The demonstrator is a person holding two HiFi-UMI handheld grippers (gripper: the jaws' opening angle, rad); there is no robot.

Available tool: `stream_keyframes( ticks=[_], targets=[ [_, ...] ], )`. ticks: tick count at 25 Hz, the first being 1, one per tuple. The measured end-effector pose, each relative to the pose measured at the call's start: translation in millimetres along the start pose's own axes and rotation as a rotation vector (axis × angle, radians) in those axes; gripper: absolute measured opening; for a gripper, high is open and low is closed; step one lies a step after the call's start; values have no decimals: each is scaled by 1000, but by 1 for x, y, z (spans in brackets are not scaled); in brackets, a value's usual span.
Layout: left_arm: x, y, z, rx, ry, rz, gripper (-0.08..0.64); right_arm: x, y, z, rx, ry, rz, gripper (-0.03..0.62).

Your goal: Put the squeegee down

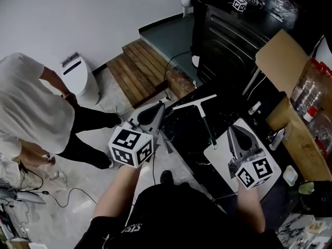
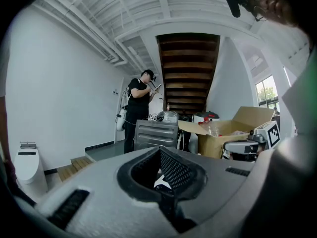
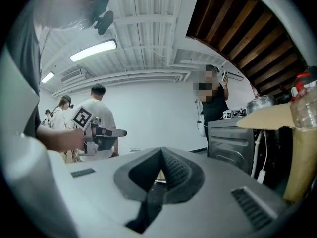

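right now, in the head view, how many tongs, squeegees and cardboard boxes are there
tongs: 2 (left tongs, right tongs)
squeegee: 1
cardboard box: 1
total: 4

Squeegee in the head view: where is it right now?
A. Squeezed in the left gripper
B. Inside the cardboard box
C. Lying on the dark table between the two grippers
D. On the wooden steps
C: the squeegee lies on the dark table, with the left gripper and the right gripper on either side, neither holding it.
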State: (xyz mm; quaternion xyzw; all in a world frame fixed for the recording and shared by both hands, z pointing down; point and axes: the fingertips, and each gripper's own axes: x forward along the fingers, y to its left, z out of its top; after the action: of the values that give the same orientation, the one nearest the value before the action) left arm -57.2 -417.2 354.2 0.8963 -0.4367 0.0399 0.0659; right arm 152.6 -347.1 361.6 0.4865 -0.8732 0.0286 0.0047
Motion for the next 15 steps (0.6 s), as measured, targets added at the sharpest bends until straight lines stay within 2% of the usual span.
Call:
stream_keyframes(
  ticks=[5, 15],
  targets=[
    [-1, 4, -1, -7, 2, -6, 9, 8, 13, -6, -7, 28, 22, 3],
    [-4, 10, -3, -17, 3, -18, 9, 13, 20, -9, 6, 53, 13, 3]
  ],
)
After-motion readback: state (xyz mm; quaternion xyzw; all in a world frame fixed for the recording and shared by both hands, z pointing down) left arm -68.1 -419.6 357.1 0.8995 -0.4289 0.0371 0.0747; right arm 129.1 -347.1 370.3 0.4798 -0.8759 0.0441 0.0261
